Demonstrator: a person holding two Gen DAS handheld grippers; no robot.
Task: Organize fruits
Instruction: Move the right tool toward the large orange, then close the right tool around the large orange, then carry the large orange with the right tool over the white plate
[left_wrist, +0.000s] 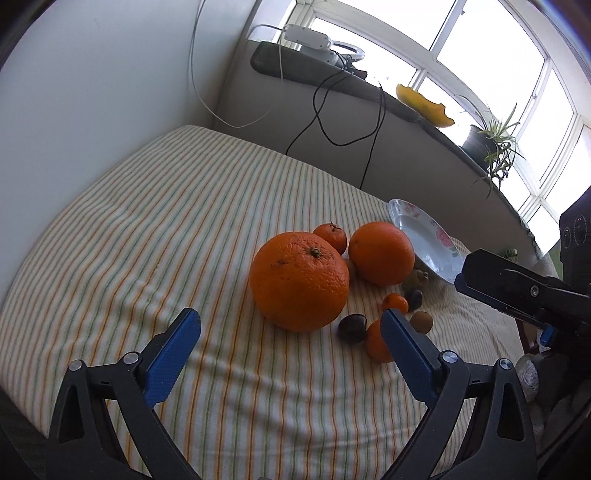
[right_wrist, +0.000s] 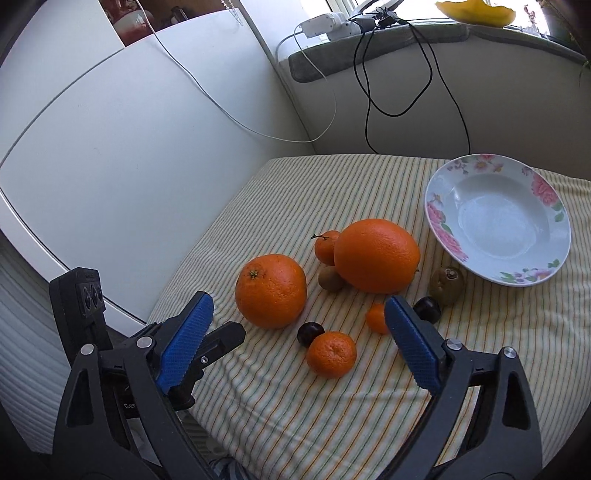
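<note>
Left gripper (left_wrist: 290, 332): blue pads spread wide, nothing held, hovering above the striped cloth (left_wrist: 147, 221). Right gripper (right_wrist: 299, 321): pads likewise wide apart, empty. The fruit is seen clustered on the cloth beside the floral plate (right_wrist: 546, 206), which holds nothing. Nearest the plate a kiwi (right_wrist: 447, 286) is noted; further off, a large orange (right_wrist: 376, 255), then a second orange (right_wrist: 270, 290). Tangerines and dark plums are scattered between.

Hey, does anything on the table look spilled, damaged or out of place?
Nothing is spilled or damaged. The fruit lies loose on the cloth beside the empty plate, unsorted. Both grippers hang open.
</note>
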